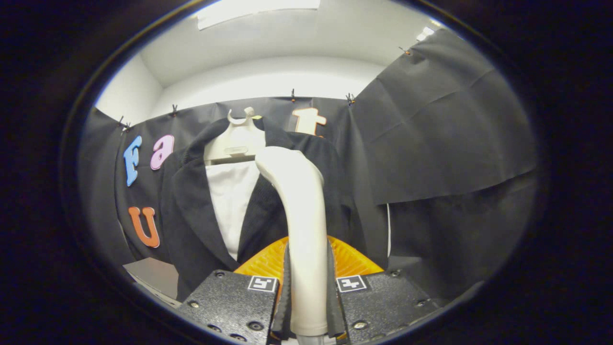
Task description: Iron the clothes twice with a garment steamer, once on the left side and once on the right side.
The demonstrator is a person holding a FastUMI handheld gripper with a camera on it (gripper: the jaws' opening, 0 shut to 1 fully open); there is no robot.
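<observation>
A white garment steamer [299, 211] stands upright between my fingers, and my gripper [308, 282] is shut on its handle with both pads pressing its sides. Its rounded head rises in front of a dark jacket [191, 215] that hangs on a white hanger [237, 141] against the booth wall. A white shirt front [232, 201] shows between the jacket's lapels. The steamer head sits over the jacket's right half, just right of the lapel opening. Whether the head touches the cloth I cannot tell.
Black cloth walls [445, 134] close the booth behind and to the right of the jacket. A grey table surface [153, 275] shows low on the left, beside the jacket's hem. White wall and ceiling [268, 72] lie above the cloth.
</observation>
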